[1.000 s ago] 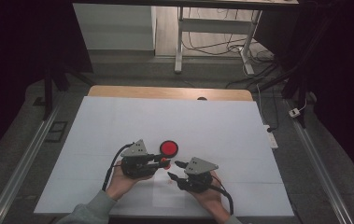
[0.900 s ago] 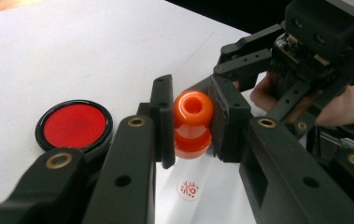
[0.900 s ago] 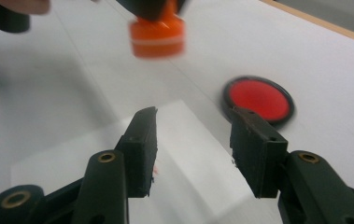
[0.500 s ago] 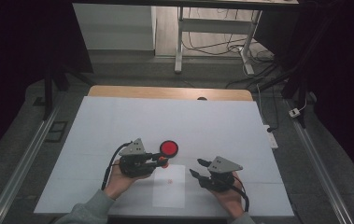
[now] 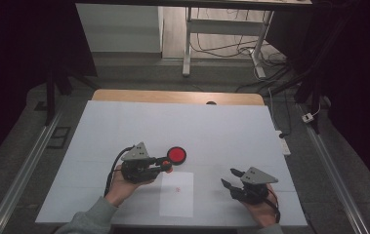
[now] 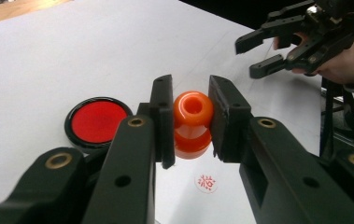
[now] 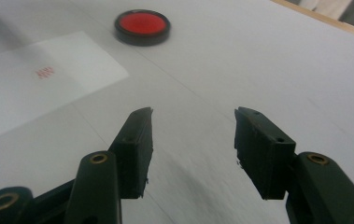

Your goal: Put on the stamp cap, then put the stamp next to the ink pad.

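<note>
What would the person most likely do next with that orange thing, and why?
Probably lower the left gripper to press the orange stamp onto the white paper. Its jaws clamp the stamp above the sheet, which already bears one red mark, beside the red ink pad. The right gripper hangs open, off to the side.

Counted: one orange stamp (image 6: 192, 122), one red ink pad (image 5: 176, 155), one paper sheet (image 5: 176, 194), two claws.
</note>
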The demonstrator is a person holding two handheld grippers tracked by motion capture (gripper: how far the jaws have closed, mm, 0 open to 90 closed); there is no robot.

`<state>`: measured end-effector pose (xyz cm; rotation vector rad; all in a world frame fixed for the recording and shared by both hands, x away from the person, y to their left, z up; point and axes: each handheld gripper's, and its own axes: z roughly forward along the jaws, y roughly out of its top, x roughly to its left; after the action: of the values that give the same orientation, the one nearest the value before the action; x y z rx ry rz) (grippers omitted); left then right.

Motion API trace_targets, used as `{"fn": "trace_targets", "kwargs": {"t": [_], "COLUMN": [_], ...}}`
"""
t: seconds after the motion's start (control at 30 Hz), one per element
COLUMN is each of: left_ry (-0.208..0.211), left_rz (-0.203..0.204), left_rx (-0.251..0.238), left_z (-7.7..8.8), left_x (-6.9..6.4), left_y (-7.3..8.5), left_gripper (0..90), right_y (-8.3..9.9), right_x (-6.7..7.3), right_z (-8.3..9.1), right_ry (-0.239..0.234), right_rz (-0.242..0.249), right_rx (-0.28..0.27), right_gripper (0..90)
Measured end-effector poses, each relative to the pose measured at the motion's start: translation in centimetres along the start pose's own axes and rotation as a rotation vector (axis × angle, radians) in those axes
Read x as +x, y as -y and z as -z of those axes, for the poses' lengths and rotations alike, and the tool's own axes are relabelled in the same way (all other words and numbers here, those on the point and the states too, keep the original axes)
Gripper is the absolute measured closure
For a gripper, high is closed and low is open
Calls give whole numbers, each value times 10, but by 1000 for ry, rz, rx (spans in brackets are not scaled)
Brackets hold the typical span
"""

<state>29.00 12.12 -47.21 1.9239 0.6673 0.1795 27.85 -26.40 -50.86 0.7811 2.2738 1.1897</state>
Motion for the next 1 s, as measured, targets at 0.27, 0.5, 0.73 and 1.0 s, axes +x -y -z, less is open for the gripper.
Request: {"fn": "trace_targets", "kwargs": {"t": [0.27,0.5,0.73,1.0], "left_ry": [-47,-88,-113,-131], "left_rz": [-9,9,20,20], "left_rx": [2,2,13,29], "left_z": [6,12,12,8], "left_x": [7,21,30,34], "left_y": [-4,-6,-6,-6], "left_gripper": [718,718,717,717], "right_y": [16,18,18,18], "right_x": [-19,-25,-26,-26], "right_z": [14,12,11,10], "right_ry": [34,42,40,37], "right_rz": [-44,-40,-38,-33], "right_rx": [8,23,24,25], "right_gripper": [463,459,459,459]}}
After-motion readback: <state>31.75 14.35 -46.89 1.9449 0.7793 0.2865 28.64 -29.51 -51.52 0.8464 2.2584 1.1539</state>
